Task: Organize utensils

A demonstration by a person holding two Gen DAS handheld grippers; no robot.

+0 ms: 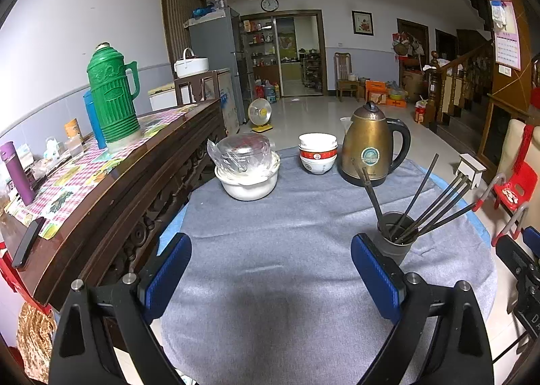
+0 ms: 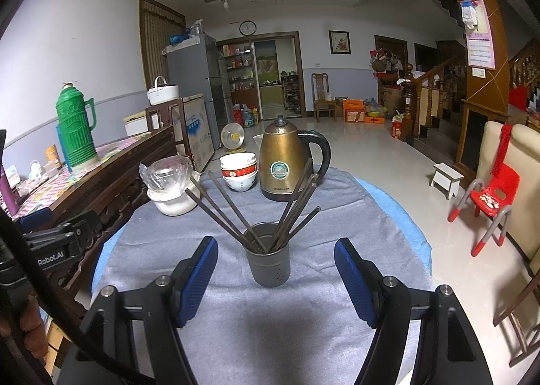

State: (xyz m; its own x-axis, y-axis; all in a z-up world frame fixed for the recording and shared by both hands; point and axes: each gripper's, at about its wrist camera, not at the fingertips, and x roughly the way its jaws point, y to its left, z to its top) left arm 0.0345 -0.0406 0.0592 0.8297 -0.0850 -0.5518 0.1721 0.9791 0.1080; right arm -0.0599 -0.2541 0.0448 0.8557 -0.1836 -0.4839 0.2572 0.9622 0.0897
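Because the chopsticks (image 2: 236,213) already stand bundled in the metal cup (image 2: 268,262), fanned out left and right against its rim, the sorting looks close to done, and both tools are apart from them. The cup serves as the landmark: it sits on the grey cloth (image 2: 236,334) that covers the counter (image 2: 405,216), upright, with nothing touching its wall.

Straight in front of the cup, the right tool (image 2: 275,280) is released, its blue pads wide apart with the cup centred in the gap between them but farther off; that line-up would suit a grasp of the cup or a stray stick. To the left of the cup, the left tool (image 1: 270,273) is likewise released and holds nothing, over bare cloth.

Behind the cup stands the brass kettle (image 2: 283,162), with the stacked bowls (image 2: 239,170) to the kettle's left, and further left a white pot (image 2: 172,196) under plastic wrap. These stand well back of the cup, probably so the leaning sticks have room.
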